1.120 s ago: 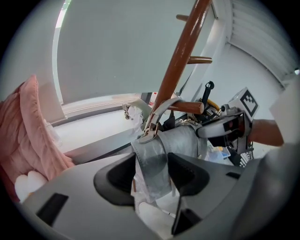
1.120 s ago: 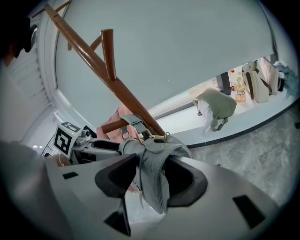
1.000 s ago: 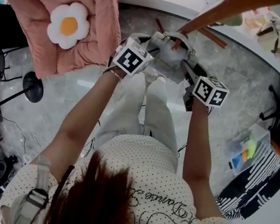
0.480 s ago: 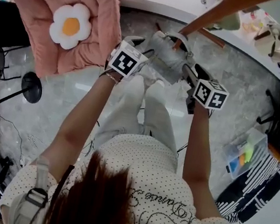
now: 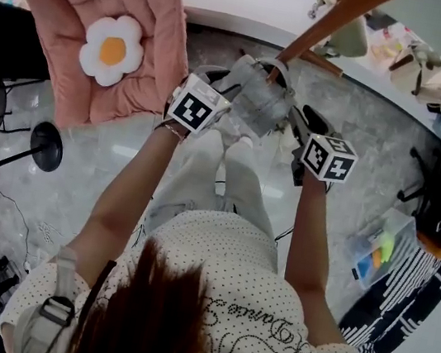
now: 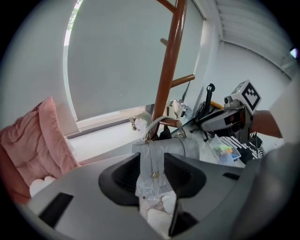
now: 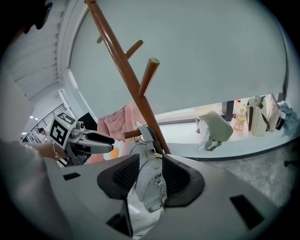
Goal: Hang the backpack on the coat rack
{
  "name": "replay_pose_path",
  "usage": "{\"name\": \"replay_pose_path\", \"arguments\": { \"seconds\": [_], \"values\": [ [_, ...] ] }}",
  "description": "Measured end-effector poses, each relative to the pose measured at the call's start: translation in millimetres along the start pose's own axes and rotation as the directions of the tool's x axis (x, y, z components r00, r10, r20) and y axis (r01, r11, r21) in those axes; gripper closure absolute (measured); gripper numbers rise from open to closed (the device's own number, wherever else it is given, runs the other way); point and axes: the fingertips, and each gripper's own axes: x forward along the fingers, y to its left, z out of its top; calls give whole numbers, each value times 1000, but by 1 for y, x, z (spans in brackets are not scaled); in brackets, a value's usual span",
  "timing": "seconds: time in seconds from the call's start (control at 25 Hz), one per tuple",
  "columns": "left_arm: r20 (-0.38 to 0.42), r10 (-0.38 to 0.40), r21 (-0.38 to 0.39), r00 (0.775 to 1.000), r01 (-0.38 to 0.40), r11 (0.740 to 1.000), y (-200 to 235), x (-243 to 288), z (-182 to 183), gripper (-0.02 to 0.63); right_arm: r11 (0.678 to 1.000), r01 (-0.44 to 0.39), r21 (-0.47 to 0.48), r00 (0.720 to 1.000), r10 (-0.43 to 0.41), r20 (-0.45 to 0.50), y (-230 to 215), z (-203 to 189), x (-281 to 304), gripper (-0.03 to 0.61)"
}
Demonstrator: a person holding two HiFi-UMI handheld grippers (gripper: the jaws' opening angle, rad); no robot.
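Grey backpack (image 5: 254,102) being held up off the marble floor (image 5: 125,147) between two hand-held grippers, directly against the brown wooden coat rack (image 5: 339,15). The left gripper (image 6: 153,174) is closing its jaws, and one end of the backpack, with its flat strap and a small metal stud, is filling the gap between them, so that the pads are pressing on the fabric. The right gripper (image 7: 150,180) is likewise closing on the opposite end, where the body and its metal clasp are sitting pinched between the ribbed pads. The top handle (image 6: 154,124) is arching up beside a short low peg (image 6: 171,123) on the rack's slanted pole; whether it is hooked over that peg cannot be told. A pink cushion (image 5: 102,34) bearing a white flower is lying to the person's left, and an olive bag (image 7: 215,129) is resting on the window ledge (image 7: 243,140) beyond the rack.
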Motion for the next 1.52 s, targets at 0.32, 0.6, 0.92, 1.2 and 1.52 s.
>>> {"name": "replay_pose_path", "arguments": {
  "seconds": [0.32, 0.6, 0.92, 1.2, 1.52],
  "values": [
    [53, -5, 13, 999, 5, 1000, -4, -19, 19, 552, 998, 25, -58, 998, -21, 55, 13, 22, -12, 489],
    [118, 3, 22, 993, -6, 1000, -2, -31, 40, 607, 994, 50, -96, 994, -40, 105, 21, 39, -23, 563],
    [172, 1, 50, 985, -10, 999, 0, -49, 64, 609, 990, 68, -124, 982, -44, 184, 32, 73, -44, 566],
    [251, 15, 46, 968, -28, 999, 7, -77, 103, 609, 987, 58, -152, 952, -9, 307, 54, 126, -73, 568],
    [376, 38, 97, 926, -80, 992, 6, -120, 150, 610, 978, 53, -204, 887, 48, 460, 95, 184, -122, 568]
  ]
}}
